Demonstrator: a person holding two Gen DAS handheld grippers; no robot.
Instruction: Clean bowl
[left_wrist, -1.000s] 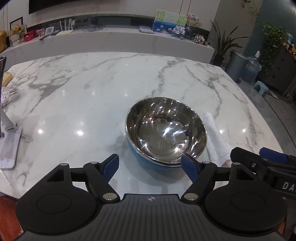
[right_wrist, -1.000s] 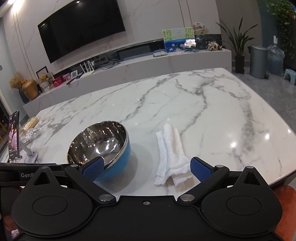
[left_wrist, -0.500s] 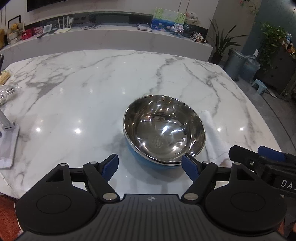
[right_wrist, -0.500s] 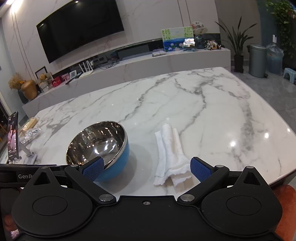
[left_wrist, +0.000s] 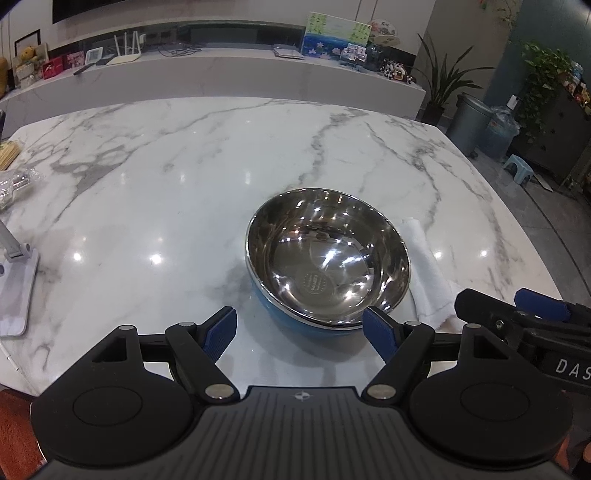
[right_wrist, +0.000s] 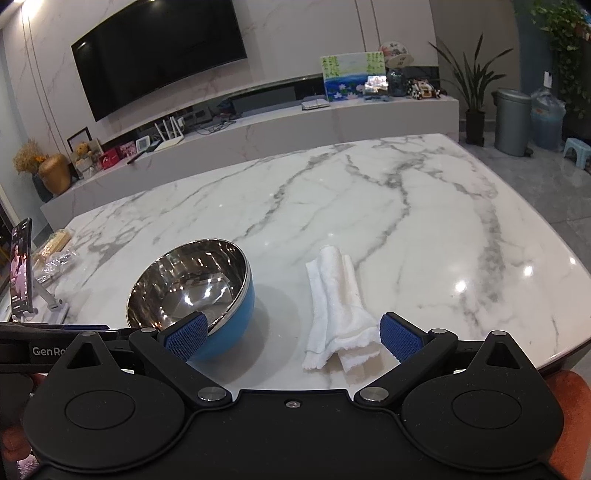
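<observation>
Both grippers, left (left_wrist: 299, 328) and right (right_wrist: 291, 334), sit wide open and empty. Bowl (left_wrist: 327, 256) looks light, slick steel, so grab the rim; cloth (right_wrist: 338, 302) is soft, pinch anywhere.

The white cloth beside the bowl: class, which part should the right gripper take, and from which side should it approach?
Probably the near, frayed end of the white cloth. It lies flat and lengthwise on the marble table, pointing toward the open right gripper, clear of the bowl. Come from above at the near side, jaws across its narrow width.
</observation>
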